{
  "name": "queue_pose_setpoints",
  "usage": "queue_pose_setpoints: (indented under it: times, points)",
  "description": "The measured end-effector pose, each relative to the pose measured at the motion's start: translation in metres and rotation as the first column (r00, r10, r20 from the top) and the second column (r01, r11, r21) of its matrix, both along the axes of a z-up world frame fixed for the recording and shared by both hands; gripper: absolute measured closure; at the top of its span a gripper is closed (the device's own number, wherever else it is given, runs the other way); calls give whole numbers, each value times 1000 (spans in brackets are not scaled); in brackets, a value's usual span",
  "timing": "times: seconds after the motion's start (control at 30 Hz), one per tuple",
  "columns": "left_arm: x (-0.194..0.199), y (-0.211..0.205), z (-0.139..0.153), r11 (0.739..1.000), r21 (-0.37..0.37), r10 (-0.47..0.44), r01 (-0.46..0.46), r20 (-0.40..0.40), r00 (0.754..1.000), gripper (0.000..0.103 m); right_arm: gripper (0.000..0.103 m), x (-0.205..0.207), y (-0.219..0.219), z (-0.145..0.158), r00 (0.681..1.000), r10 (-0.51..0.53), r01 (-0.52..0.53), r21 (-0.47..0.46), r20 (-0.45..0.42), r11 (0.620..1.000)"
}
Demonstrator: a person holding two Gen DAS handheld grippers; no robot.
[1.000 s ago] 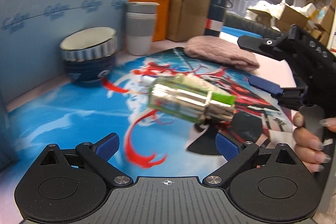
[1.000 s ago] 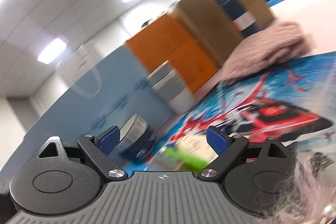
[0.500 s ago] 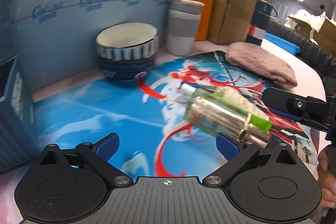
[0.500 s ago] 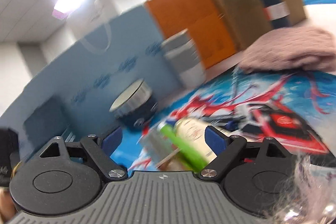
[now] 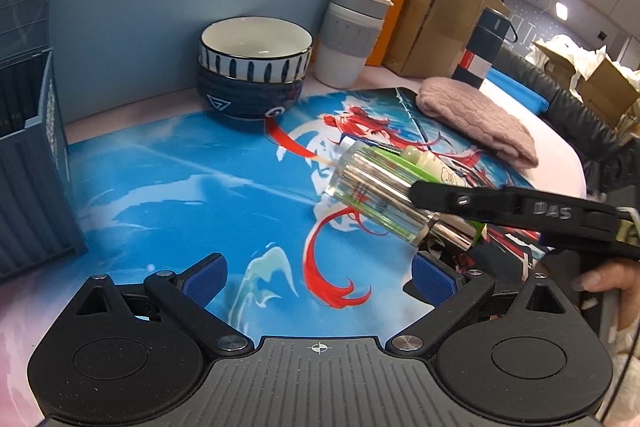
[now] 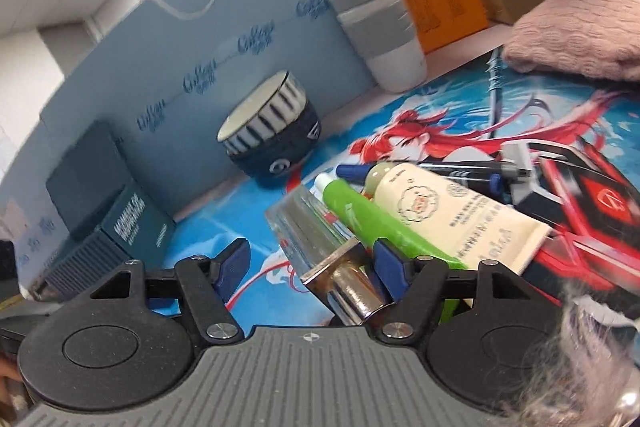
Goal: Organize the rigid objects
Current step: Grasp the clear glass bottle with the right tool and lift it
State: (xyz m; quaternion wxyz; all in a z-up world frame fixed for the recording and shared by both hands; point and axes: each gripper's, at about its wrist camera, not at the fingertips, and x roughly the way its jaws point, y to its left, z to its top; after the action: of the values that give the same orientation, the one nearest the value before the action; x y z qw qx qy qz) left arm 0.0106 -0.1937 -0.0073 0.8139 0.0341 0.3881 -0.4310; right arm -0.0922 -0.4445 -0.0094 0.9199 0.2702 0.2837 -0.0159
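- Between the blue pads of my right gripper (image 6: 310, 263) sits the metal neck of a clear square-sided glass bottle (image 6: 316, 227); its right pad touches the neck, while the left pad stands off with a gap beside it, so I cannot tell if the grip is firm.
- From my left camera, the same bottle (image 5: 372, 195) appears tilted, its base raised toward the bowls and its silver collar and cap pointing down toward me.
- Its glass is transparent with ribbed, reflective faces and a small red-and-dark label on the side.
- Beside it on the colourful printed desk mat (image 5: 180, 179) lie a bright green tube (image 6: 360, 215) and a cream-coloured squeeze tube with a round printed emblem (image 6: 448, 211), both touching or nearly touching the bottle.
- Behind those lies a dark pen with a blue cap (image 6: 424, 169).
- My left gripper (image 5: 320, 275) hangs wide apart over the mat, with nothing between its pads.
- Farther back stand two stacked blue-and-white striped ceramic bowls (image 5: 254, 67), a white cup with a grey sleeve (image 5: 352, 35) and a folded pink knitted cloth (image 5: 476, 119).
- At the left edge sits a dark blue ribbed storage box (image 5: 28, 167).
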Motion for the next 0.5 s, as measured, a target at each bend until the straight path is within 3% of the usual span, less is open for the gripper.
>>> queue_pose_setpoints:
  times: [0.13, 0.37, 0.5]
  points:
    - [1, 8, -1, 1000, 15, 10, -10, 1, 1000, 3, 36, 24, 8, -6, 997, 44, -46, -35, -56, 998]
    - [-4, 21, 1, 1000, 27, -12, 11, 20, 1000, 3, 32, 60, 32, -6, 987, 98, -122, -189, -128, 974]
    - [-8, 32, 7, 1000, 3, -29, 29, 30, 999, 3, 32, 81, 40, -8, 983, 97, -130, -217, -158, 967]
